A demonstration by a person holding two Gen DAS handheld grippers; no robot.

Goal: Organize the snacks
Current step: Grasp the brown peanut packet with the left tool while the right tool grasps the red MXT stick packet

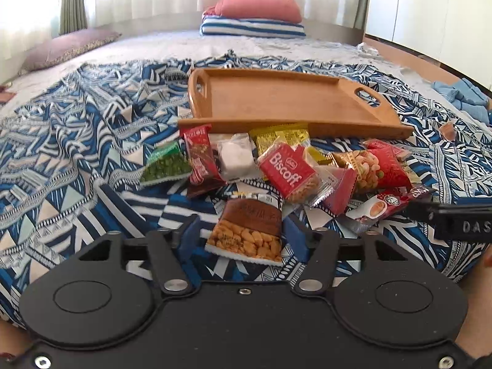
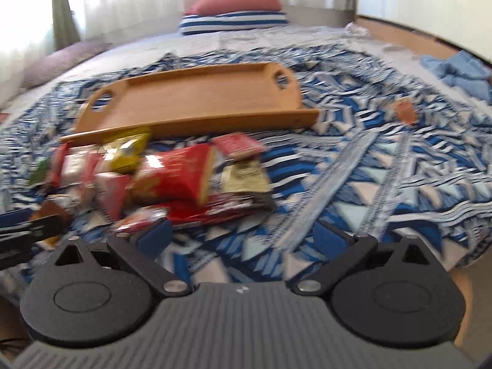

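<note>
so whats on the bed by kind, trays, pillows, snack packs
wooden tray: 1
pillows: 3 (red pillow, striped pillow, purple pillow)
snack packs: at least 10, the pile overlaps
total: at least 14

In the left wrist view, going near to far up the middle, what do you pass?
Brown peanut packet → red Biscoff packet → wooden handled tray → blue-and-white striped folded blanket with red pillow on top.
</note>
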